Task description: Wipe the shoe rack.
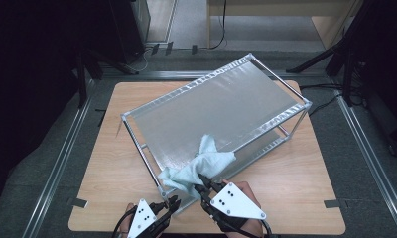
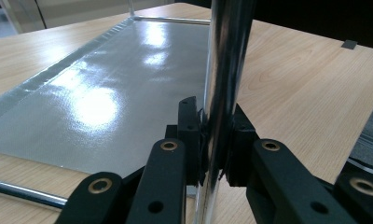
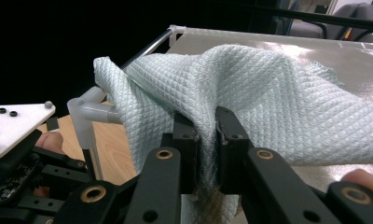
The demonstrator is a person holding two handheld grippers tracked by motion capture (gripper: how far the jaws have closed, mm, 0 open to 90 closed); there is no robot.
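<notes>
You are standing at a wooden counter [image 1: 286,198] with a two-tier metal rack [image 1: 221,104] set at an angle across it. The rack has shiny silver shelf surfaces and thin chrome posts joined by grey corner pieces.

Your left hand-held gripper [image 1: 174,202] is at the rack's near corner. In the left gripper view its black jaws are closed tight around an upright chrome post [image 2: 222,84], one pad on each side of the tube. This grip looks meant to steady the rack so it does not slide while the other hand works.

Your right hand-held gripper [image 1: 202,187] is just beside it, at the near edge of the top shelf [image 1: 236,99]. Its jaws are clamped on a bunched fold of a pale blue-green cloth [image 1: 199,166] with a quilted diamond weave. The cloth is spread out from the jaws over the near corner of the top shelf, and part of it drapes over the edge rail toward the left gripper. Pinching it at a gathered fold leaves a wide pad of fabric lying on the metal, which suits wiping the shelf.

The lower shelf [image 2: 105,102] shows in the left gripper view, bare and glossy with reflected light.
</notes>
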